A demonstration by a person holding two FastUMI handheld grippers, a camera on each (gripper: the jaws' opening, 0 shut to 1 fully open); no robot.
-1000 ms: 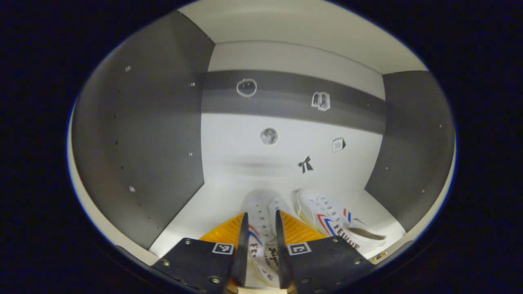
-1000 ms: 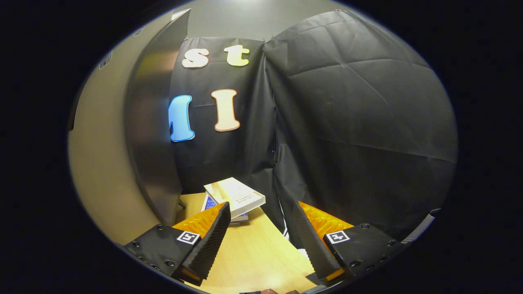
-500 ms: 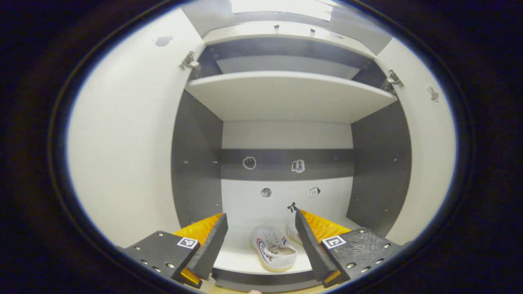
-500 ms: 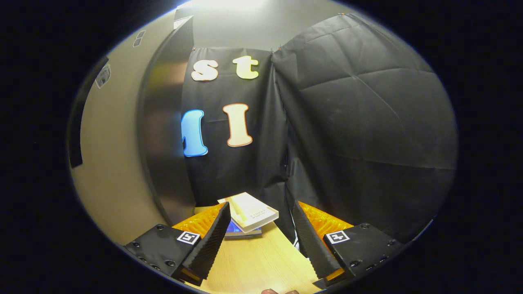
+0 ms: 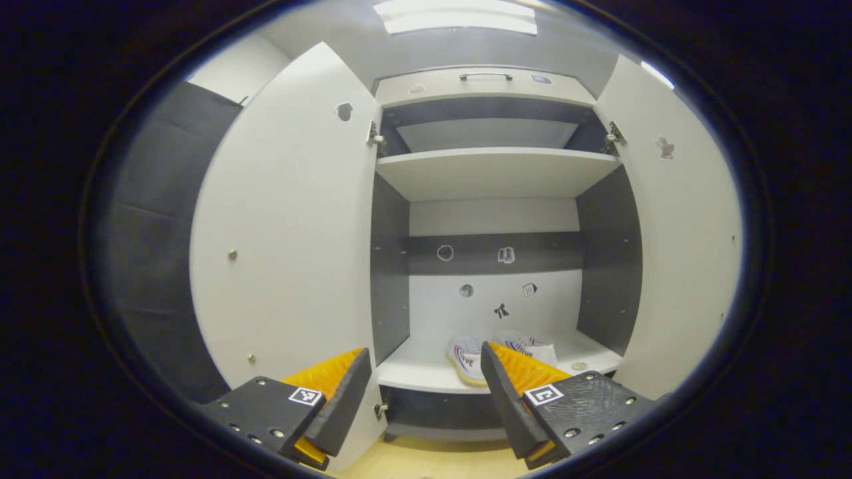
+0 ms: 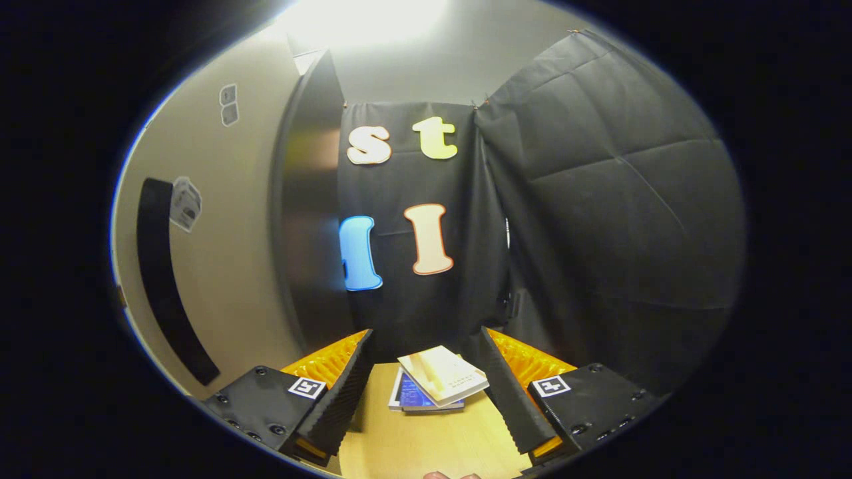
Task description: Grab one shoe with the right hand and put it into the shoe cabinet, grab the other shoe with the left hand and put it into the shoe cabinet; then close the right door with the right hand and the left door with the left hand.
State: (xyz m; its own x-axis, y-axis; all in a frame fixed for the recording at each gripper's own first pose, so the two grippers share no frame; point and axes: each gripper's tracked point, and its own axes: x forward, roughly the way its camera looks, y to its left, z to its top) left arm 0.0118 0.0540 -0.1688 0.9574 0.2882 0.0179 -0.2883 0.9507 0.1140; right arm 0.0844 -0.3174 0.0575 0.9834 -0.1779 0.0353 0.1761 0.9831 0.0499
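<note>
Both shoes (image 5: 496, 347) sit side by side on the cabinet's bottom shelf (image 5: 426, 376), so doors are next. Left gripper (image 5: 426, 392) is spread wide, empty, facing the open cabinet btwn left door (image 5: 293, 233) and right door (image 5: 672, 266). Right gripper (image 6: 426, 392) also spread, empty, over a table w/ books (image 6: 439, 386), door panel (image 6: 213, 266) just beside it. Right door goes first: push flat on its outer face, swing smoothly, no slam.

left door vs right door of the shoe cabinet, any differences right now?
In the left gripper view, the left door shows its broad white inner face, while the right door appears as a narrower slice. The left door's sticker sits near its inner top corner; the right door's sits a little lower. Both are white and swung wide open, hinged beside the shelves, with the shoes on the lower shelf between them.
</note>
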